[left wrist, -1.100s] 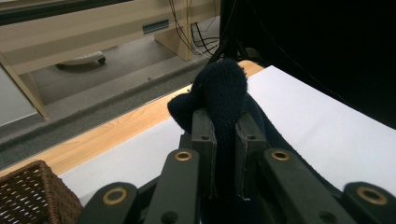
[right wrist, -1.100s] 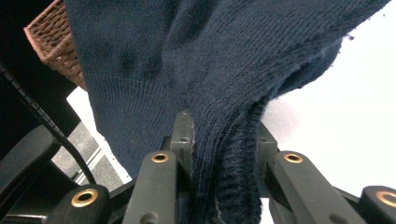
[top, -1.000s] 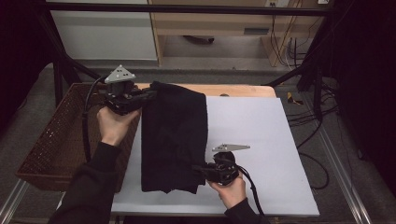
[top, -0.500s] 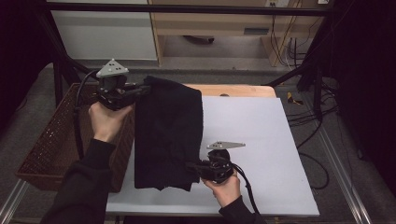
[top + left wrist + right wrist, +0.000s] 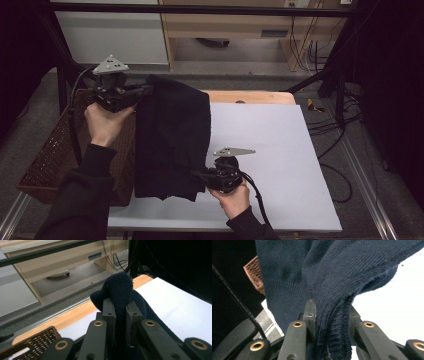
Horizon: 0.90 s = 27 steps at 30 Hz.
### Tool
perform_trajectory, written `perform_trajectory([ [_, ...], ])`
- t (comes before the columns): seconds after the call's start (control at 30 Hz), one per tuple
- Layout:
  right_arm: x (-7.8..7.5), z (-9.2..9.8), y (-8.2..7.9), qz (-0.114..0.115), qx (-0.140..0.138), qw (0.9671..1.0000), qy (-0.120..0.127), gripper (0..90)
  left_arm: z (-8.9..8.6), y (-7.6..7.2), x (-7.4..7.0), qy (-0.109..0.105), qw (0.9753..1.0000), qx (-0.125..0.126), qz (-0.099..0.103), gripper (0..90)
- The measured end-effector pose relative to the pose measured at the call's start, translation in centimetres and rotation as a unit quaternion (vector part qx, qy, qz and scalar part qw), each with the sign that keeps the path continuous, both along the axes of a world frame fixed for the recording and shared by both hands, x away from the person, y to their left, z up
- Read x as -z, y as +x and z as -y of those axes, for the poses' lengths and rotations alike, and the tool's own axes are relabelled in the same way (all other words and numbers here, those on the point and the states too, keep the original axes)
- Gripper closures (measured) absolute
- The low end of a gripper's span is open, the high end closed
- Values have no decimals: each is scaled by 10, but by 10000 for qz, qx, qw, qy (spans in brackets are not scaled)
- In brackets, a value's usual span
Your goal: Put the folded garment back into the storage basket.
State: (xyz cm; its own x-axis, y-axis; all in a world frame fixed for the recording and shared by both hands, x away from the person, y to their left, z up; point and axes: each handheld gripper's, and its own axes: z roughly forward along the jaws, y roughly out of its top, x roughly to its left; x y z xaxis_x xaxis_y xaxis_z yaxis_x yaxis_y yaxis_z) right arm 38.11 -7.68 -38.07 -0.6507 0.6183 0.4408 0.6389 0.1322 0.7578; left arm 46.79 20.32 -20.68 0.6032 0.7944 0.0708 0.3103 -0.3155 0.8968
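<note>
Both grippers have carried the dark sweater (image 5: 172, 140) left, toward the basket (image 5: 52, 155). Left gripper (image 5: 145, 91) and right gripper (image 5: 197, 176) each pinch its edge.

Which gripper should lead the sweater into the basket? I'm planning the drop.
Left, probably: the left gripper, shut on the sweater, is raised beside the wicker basket. The right gripper grips the hem over the white table.

Dark navy knitted garment (image 5: 172, 140), ribbed along its hem. Black left gripper (image 5: 142, 91) and black right gripper (image 5: 200, 176), each with brass-coloured rivets and a grey three-cornered plate. White table (image 5: 280, 150) with a light wood far edge. Brown woven basket (image 5: 52, 155) at its left edge.
</note>
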Motion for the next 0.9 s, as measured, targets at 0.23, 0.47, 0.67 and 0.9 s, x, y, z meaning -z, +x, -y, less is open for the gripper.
perform_trajectory([
  [0.23,-7,-8,2,82,-15,9999,97,709,-7,-1,-13,-16,9999,-67,81,801],
  [0.47,-18,-20,6,161,-7,9996,220,709,-15,-2,-28,12,9996,-210,191,801],
  [0.67,-25,-31,8,236,-40,9992,309,709,-25,-1,-35,-48,9993,-280,238,800],
  [0.9,-32,-43,11,280,-92,9990,341,708,-35,0,-42,-33,9988,-398,280,800],
])
